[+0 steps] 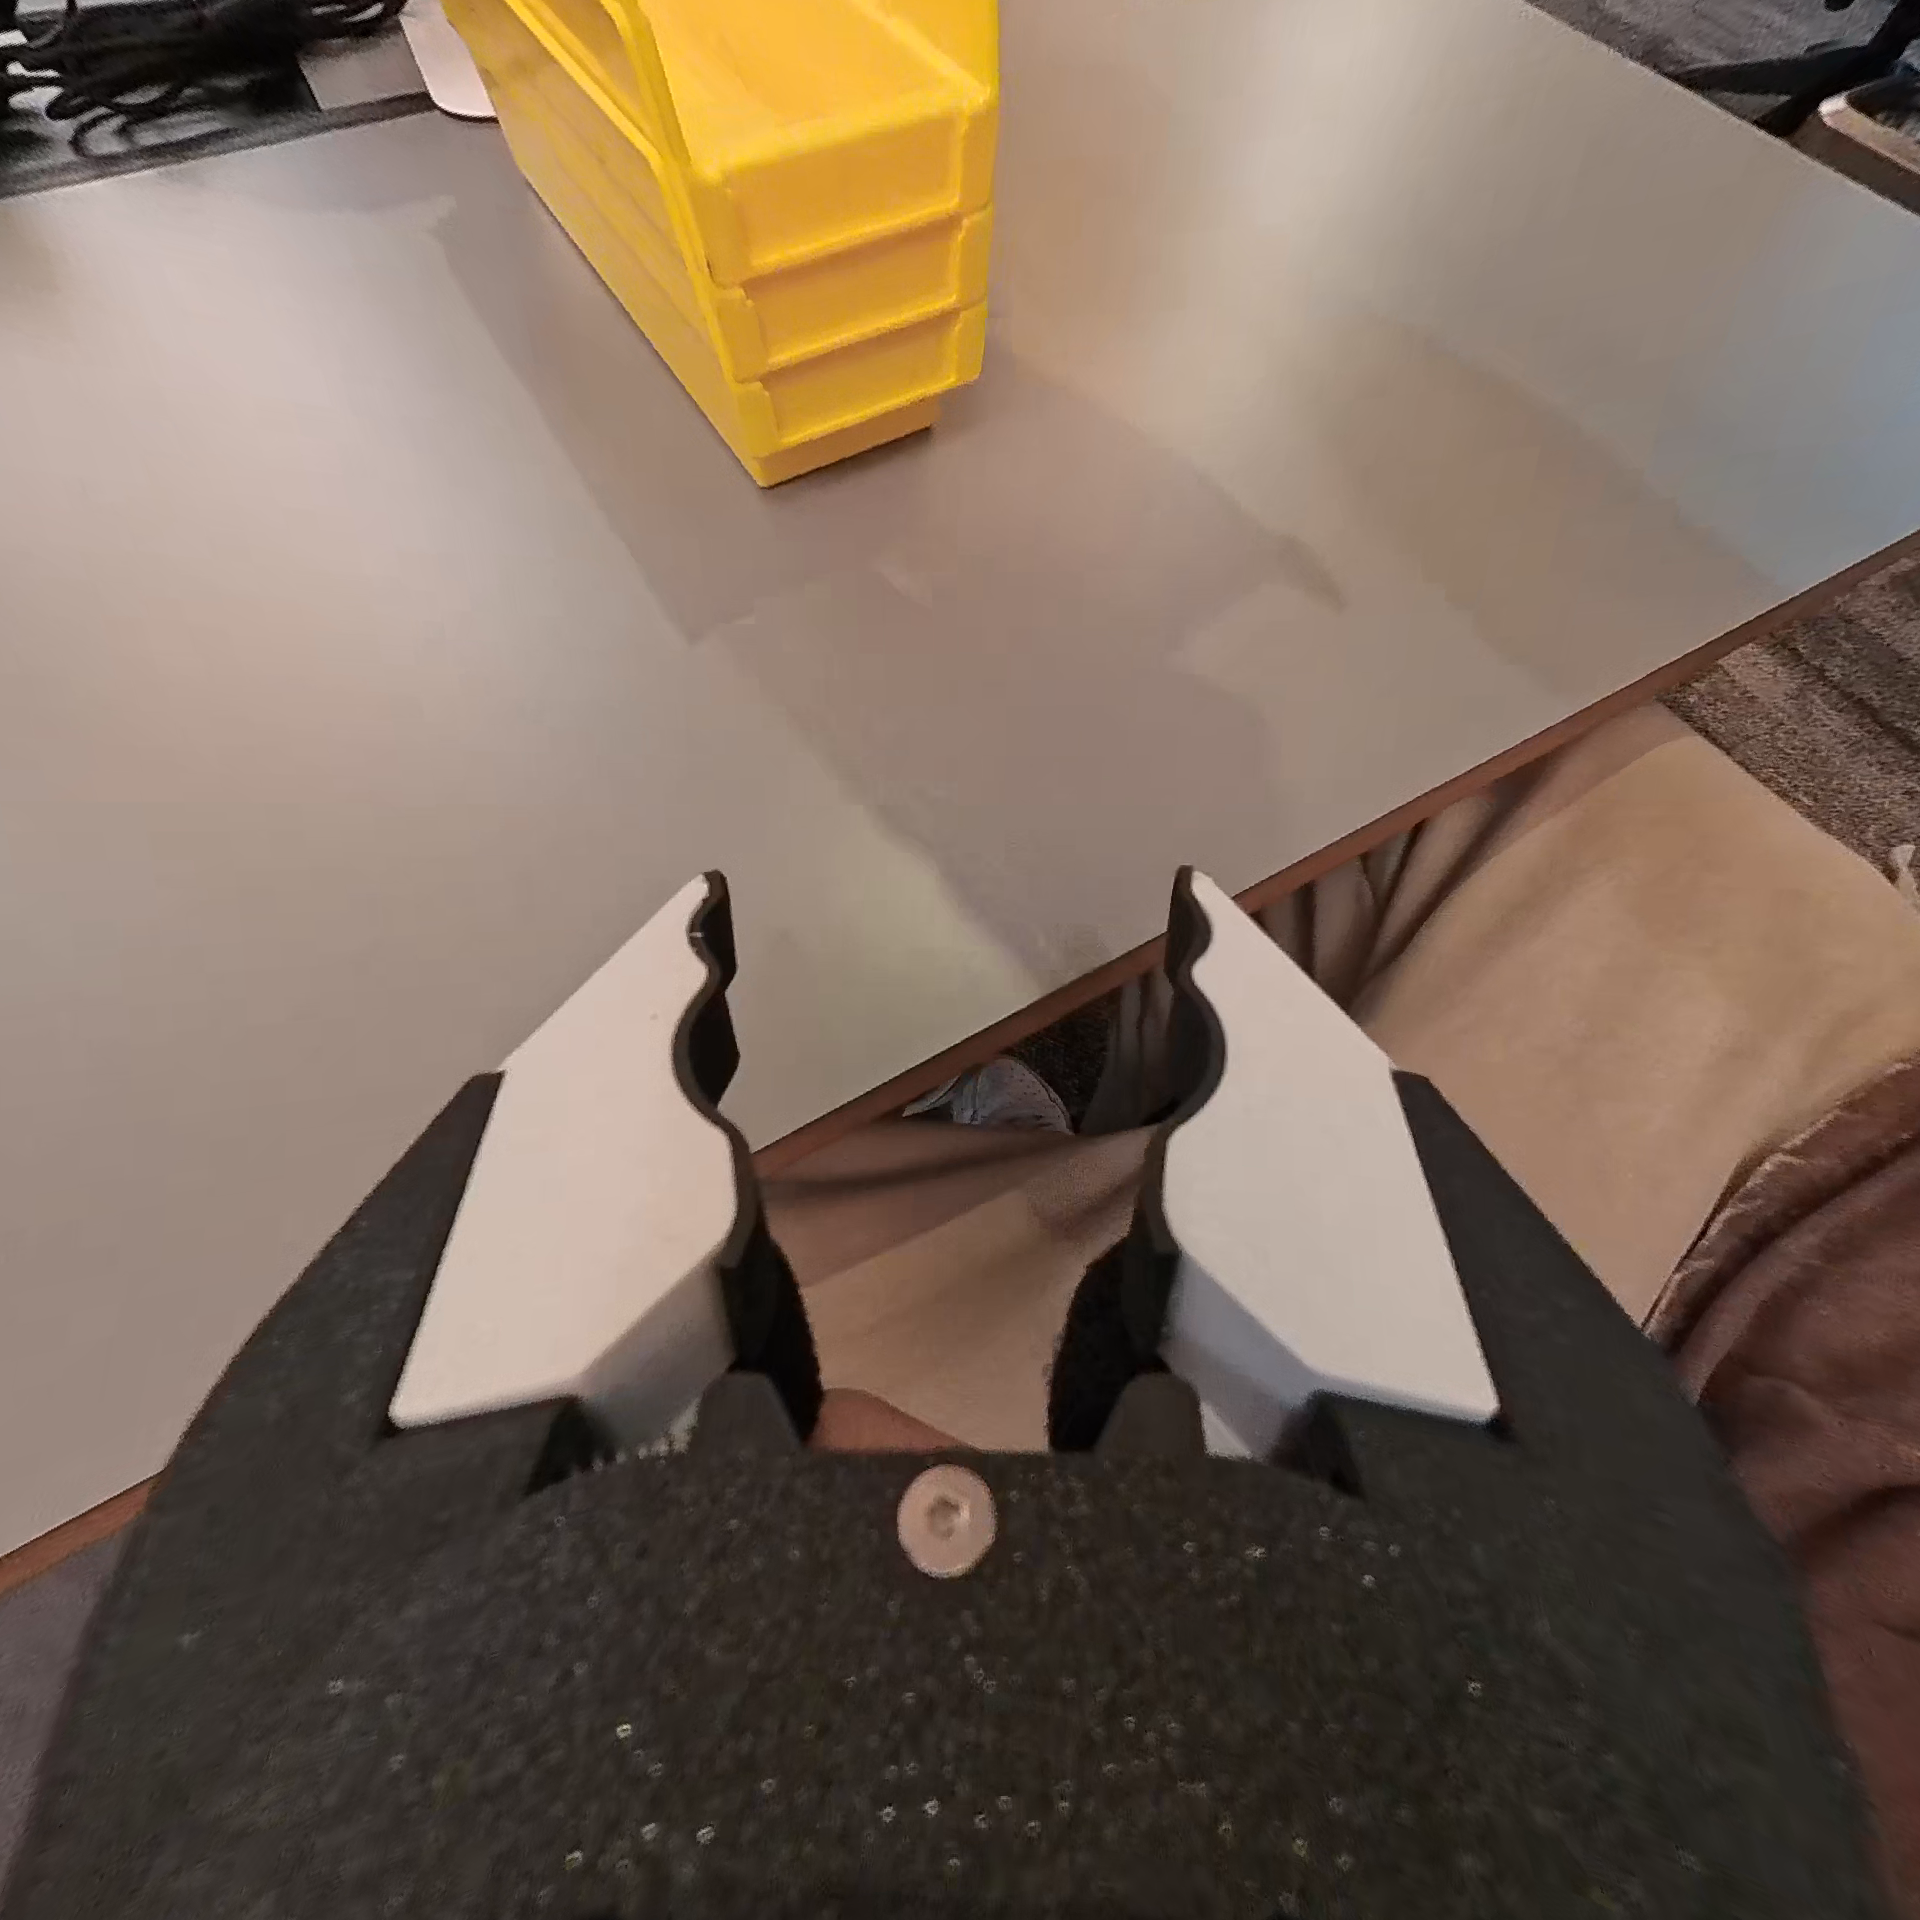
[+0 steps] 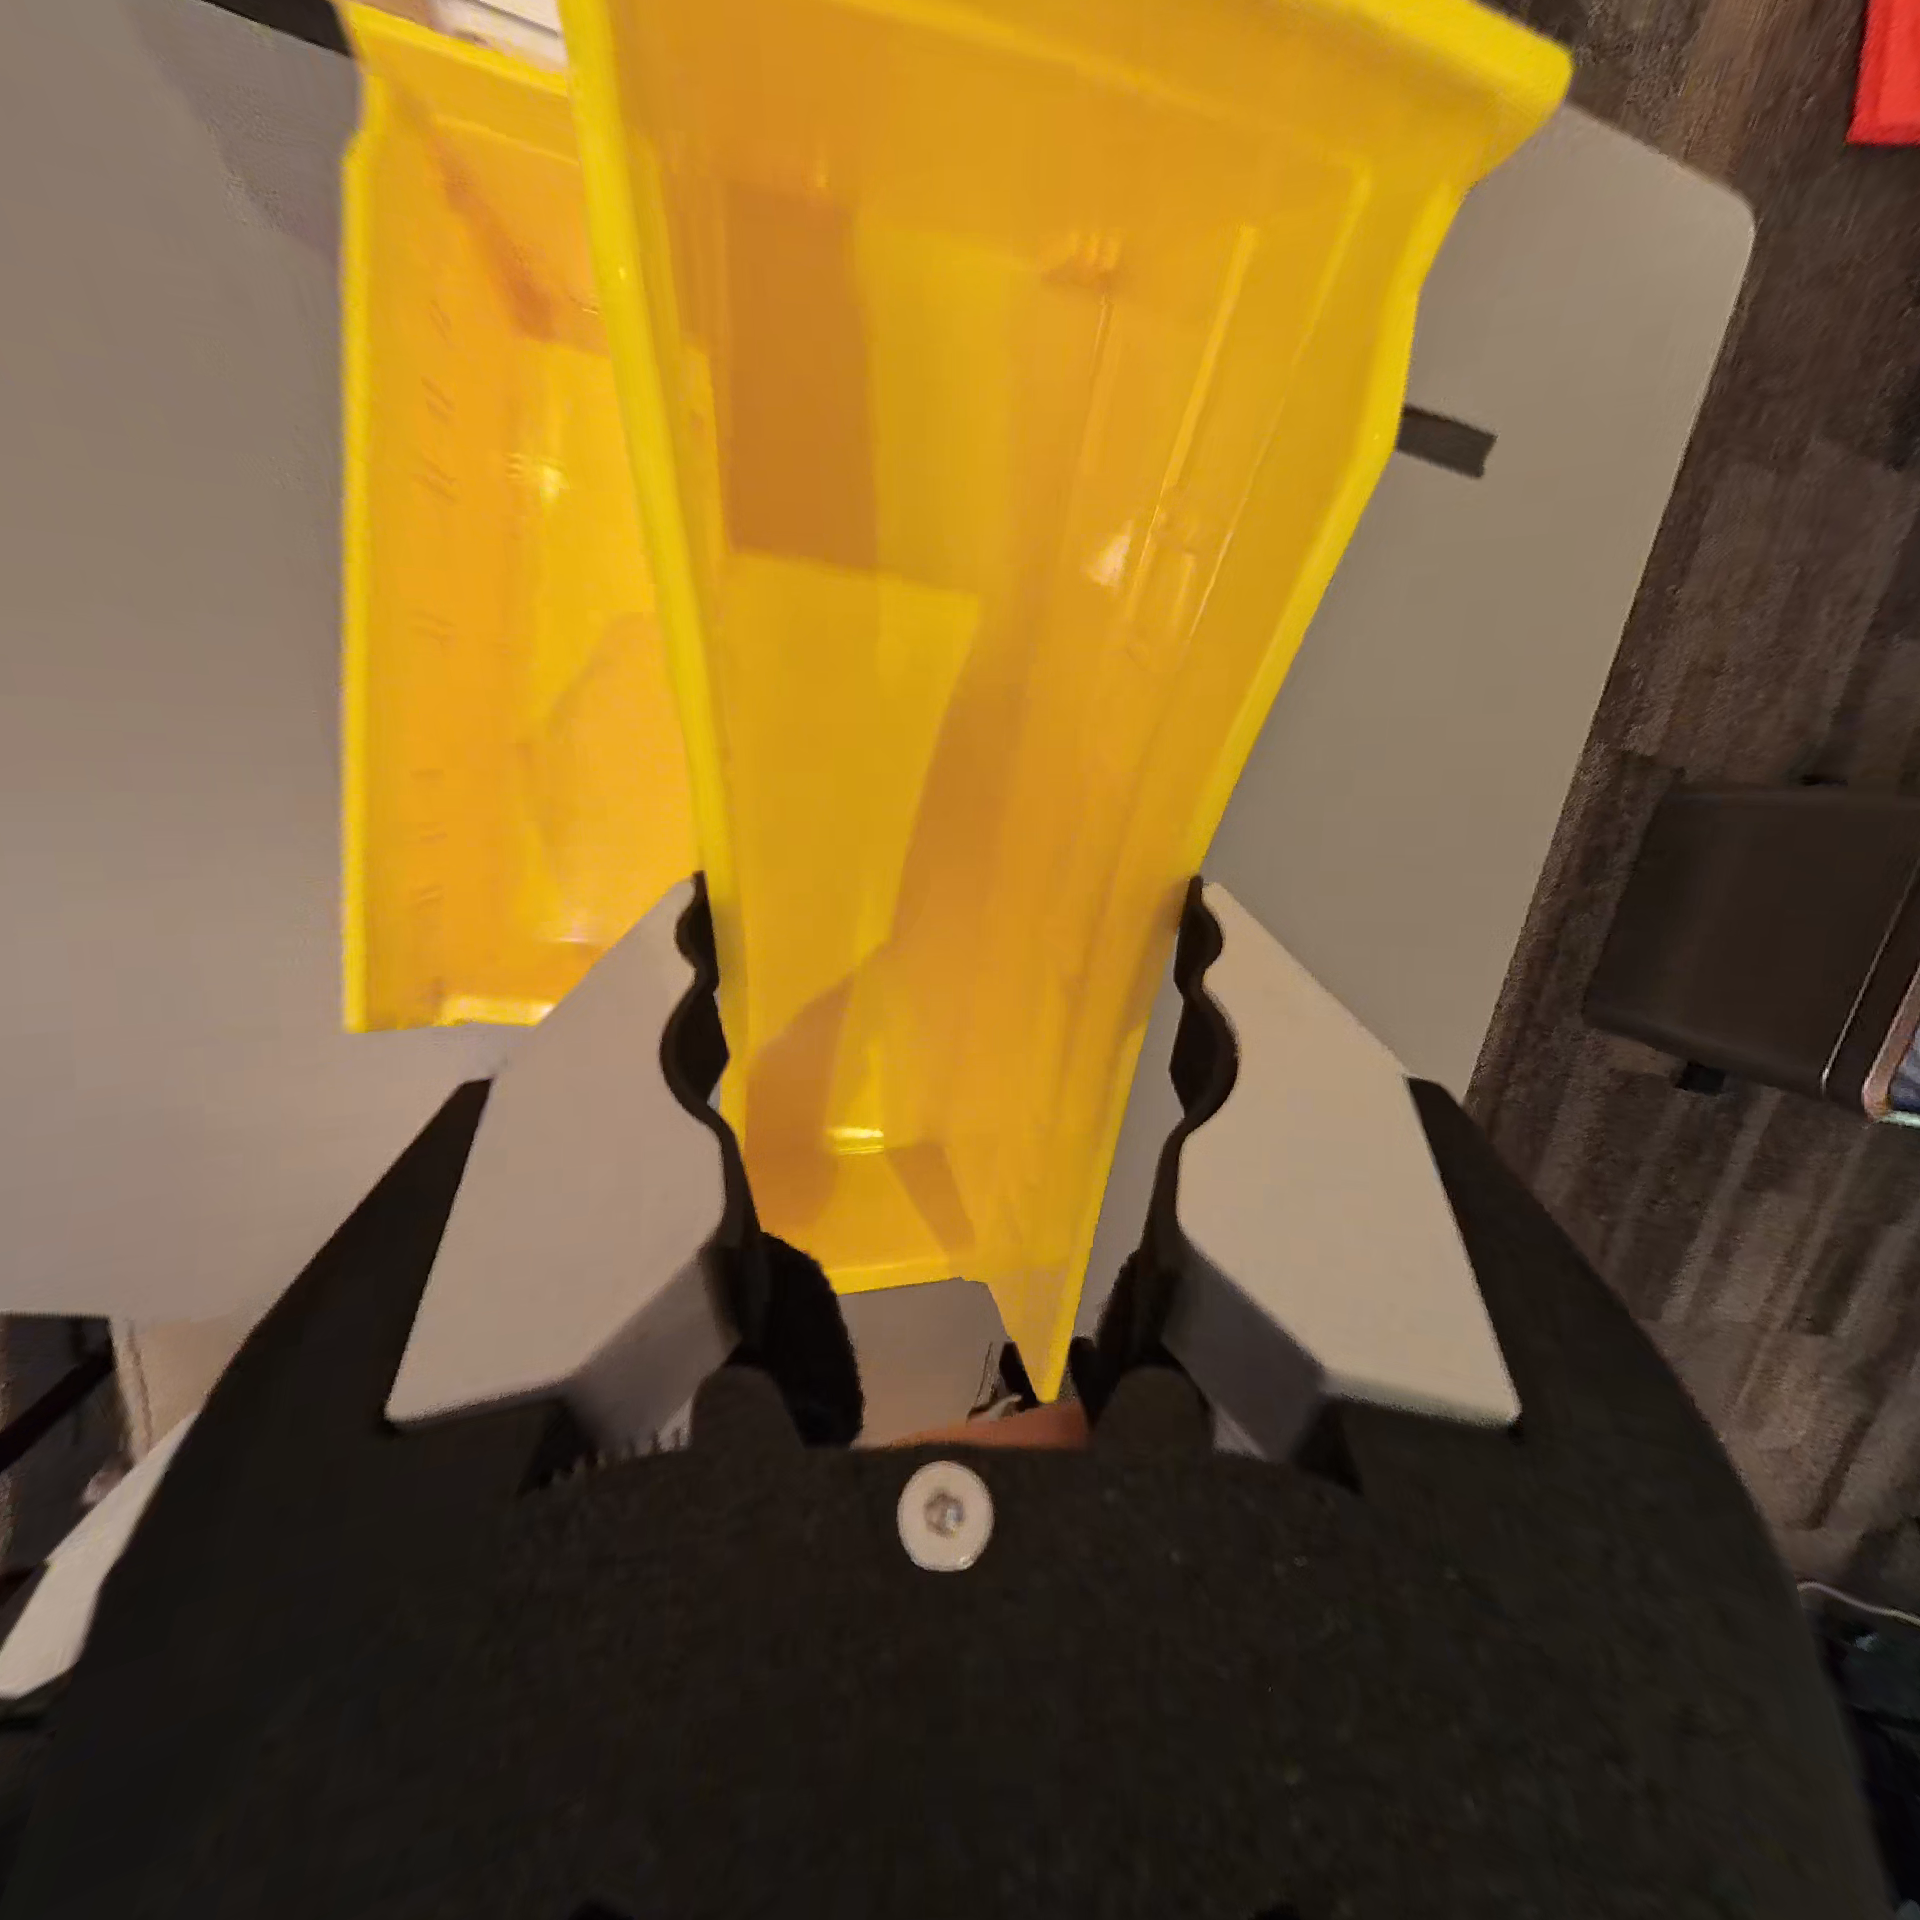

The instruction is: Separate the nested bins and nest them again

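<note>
The left tool is gaping wide, empty. The right tool is holding one long yellow plastic bin above the grey table. Upper left, another yellow bin is lying alone. Three more are sitting nested. Much seems left.

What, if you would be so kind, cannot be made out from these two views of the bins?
- Left wrist view: the yellow stack is cut by the top edge; its bin count is unclear.
- Right wrist view: the raised bin is motion-blurred; whether the right gripper clamps it is unclear.
- It hides part of the second bin.
</note>
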Tool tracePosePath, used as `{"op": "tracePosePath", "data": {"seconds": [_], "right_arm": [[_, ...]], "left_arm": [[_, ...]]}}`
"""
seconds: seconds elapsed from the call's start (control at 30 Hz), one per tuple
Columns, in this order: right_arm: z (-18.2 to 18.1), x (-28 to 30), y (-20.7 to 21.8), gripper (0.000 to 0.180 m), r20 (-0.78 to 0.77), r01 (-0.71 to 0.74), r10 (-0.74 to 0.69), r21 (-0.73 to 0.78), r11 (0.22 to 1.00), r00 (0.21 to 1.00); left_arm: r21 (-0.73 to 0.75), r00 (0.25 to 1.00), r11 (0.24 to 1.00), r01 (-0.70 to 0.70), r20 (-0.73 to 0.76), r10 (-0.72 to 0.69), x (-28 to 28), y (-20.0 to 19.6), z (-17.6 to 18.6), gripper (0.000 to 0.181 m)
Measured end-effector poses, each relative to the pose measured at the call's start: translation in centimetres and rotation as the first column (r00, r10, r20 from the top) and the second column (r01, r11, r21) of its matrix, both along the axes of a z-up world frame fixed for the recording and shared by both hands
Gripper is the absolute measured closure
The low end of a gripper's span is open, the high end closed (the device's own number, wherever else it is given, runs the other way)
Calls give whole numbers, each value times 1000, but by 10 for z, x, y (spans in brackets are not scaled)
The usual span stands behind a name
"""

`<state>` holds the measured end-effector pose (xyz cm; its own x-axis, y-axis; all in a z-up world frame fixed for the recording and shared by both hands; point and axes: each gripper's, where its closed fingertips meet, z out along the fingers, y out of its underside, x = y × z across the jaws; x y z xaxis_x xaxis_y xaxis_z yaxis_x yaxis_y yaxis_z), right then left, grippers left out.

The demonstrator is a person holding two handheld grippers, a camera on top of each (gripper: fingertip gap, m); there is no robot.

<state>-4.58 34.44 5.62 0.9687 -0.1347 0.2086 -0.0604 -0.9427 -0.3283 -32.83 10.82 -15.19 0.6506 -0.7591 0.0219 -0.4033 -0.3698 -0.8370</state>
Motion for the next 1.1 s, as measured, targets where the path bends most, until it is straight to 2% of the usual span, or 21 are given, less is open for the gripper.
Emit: {"op": "tracePosePath", "data": {"seconds": [0.17,0.33,0.47,0.67,0.73,0.87,1.03,1.1], "right_arm": [[15,-50,25,91,-43,-61,60,-5,998,997],[-2,-75,56,91,-64,-88,87,-11,996,994],[-26,-88,70,90,-78,-97,92,-72,993,993],[-59,-95,82,89,-137,-42,22,-141,989,990],[-64,-88,86,89,-92,-33,18,-160,987,996],[-64,-84,93,88,-106,-19,3,-150,988,994],[-71,-74,90,86,-93,90,-101,-115,989,991],[-82,-78,88,86,-78,64,-76,-146,987,994]], "left_arm": [[4,1000,1000,-6,-5,6,-3,1,0,99],[5,1000,1000,-18,-10,18,-8,3,-1,100],[-14,1000,1000,-27,-7,27,-10,7,-4,100],[-46,1000,998,-31,2,31,-12,8,-7,99],[-42,999,999,-35,3,35,-14,10,-6,99],[-62,999,997,-43,7,43,-17,12,-8,99],[-95,999,995,-41,19,43,-16,12,-11,99],[-97,999,995,-38,23,40,-15,11,-10,100]]}}
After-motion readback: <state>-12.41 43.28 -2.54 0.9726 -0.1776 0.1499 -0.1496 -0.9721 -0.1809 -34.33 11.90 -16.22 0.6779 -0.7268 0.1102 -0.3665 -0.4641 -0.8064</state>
